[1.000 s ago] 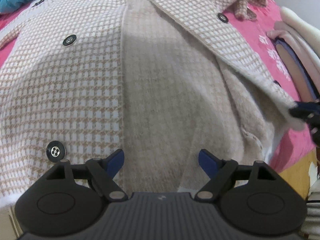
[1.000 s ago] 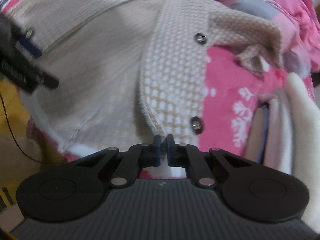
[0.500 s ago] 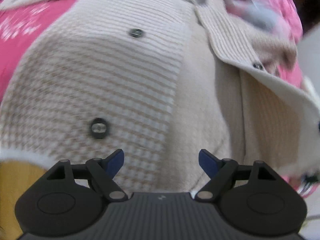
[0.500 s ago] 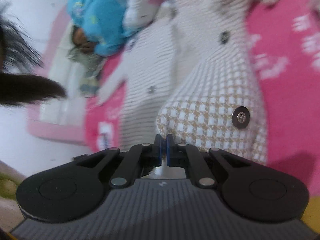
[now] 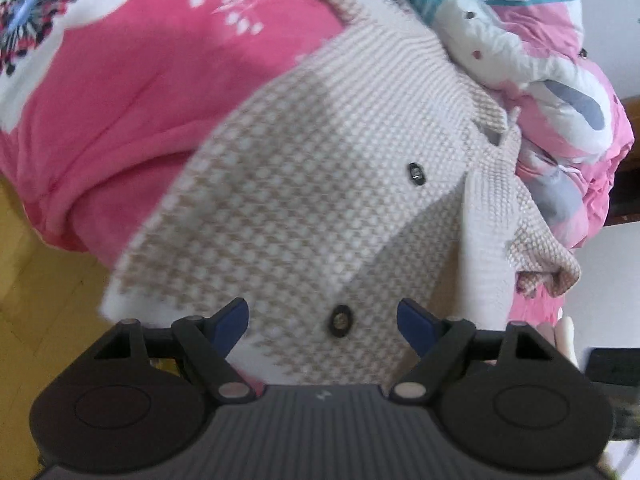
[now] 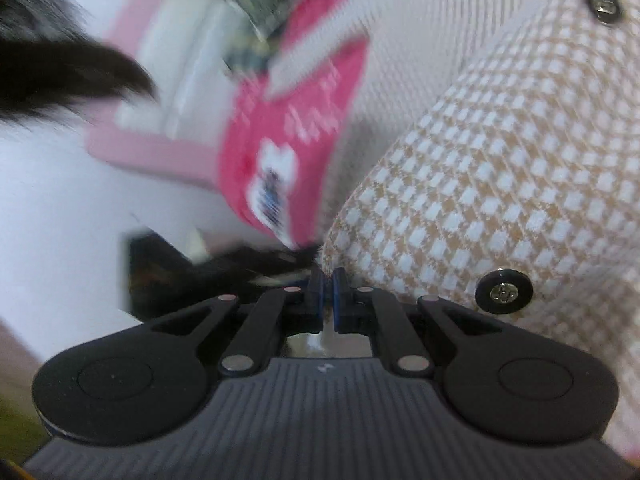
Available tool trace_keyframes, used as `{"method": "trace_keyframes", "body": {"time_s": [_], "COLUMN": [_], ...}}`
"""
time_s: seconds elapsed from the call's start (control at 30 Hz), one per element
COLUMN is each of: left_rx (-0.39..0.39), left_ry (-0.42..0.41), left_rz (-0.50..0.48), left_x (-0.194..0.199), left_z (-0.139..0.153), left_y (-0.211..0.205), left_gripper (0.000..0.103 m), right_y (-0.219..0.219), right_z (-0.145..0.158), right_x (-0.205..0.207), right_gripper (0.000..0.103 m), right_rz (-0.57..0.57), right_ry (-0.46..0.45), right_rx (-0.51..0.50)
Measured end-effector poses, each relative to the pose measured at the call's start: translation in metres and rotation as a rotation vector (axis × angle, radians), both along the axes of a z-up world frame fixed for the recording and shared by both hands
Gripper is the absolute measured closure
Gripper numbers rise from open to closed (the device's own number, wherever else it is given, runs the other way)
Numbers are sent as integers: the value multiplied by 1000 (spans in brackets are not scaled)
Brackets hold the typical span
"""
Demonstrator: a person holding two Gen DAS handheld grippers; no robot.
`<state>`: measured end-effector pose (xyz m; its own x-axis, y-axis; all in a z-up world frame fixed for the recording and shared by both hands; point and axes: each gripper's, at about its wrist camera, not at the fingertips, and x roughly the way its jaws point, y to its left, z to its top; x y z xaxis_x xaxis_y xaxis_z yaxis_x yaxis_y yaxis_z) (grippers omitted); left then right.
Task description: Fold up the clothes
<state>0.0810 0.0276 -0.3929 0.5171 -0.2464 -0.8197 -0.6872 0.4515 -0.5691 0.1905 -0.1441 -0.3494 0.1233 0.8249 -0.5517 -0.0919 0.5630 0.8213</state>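
A beige-and-white checked coat (image 5: 320, 208) with black buttons (image 5: 340, 320) lies on a pink bedspread (image 5: 160, 60), its front panel folded over. My left gripper (image 5: 323, 322) is open and empty, just above the coat's lower hem near a button. My right gripper (image 6: 328, 288) is shut on the corner of the coat's front panel (image 6: 500, 200), with the fabric draped to the right of the fingers. A black button (image 6: 503, 291) sits close by.
A blue and pink pile of bedding (image 5: 520, 40) lies at the far right of the bed. Yellow wooden floor (image 5: 40, 280) shows past the bed's left edge. A white and pink folded stack (image 6: 168, 92) and dark hair (image 6: 60, 68) show blurred in the right wrist view.
My right gripper has carried the coat's front panel across, closing the coat over its lining. My left gripper has swung left toward the hem and stayed open.
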Motion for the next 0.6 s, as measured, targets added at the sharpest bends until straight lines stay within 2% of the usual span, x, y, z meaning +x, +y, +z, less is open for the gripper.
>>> {"method": "trace_keyframes", "body": {"time_s": [0.1,0.2,0.23,0.33,0.37,0.47,0.6], "left_rx": [-57,-80,-89,-120,-130,-117,-91], "left_ry": [-3,1,6,1,-2,18,49], "left_rz": [-39,-118,-144,-223,-252,-365,-467], "left_x": [1,13,18,28,31,43,59], "left_z": [-12,-22,-25,-31,-33,-36,-43], "left_y": [9,11,12,11,9,1,-12], "left_gripper": [21,21,21,22,22,22,23], "right_y": [21,30,30,9,-1,-34,-89], "right_z": [-35,-56,-58,-46,-40,-23,-14], "right_x": [7,11,11,-9,-18,-57,-119], "right_gripper": [100,95,89,61,56,53,53], "right_rz": [-6,-44,-66,-178,-223,-381,-632], "right_ry": [75,155,184,239,254,322,409], "right_rx": [-39,-96,-89,-18,7,52,-32]}}
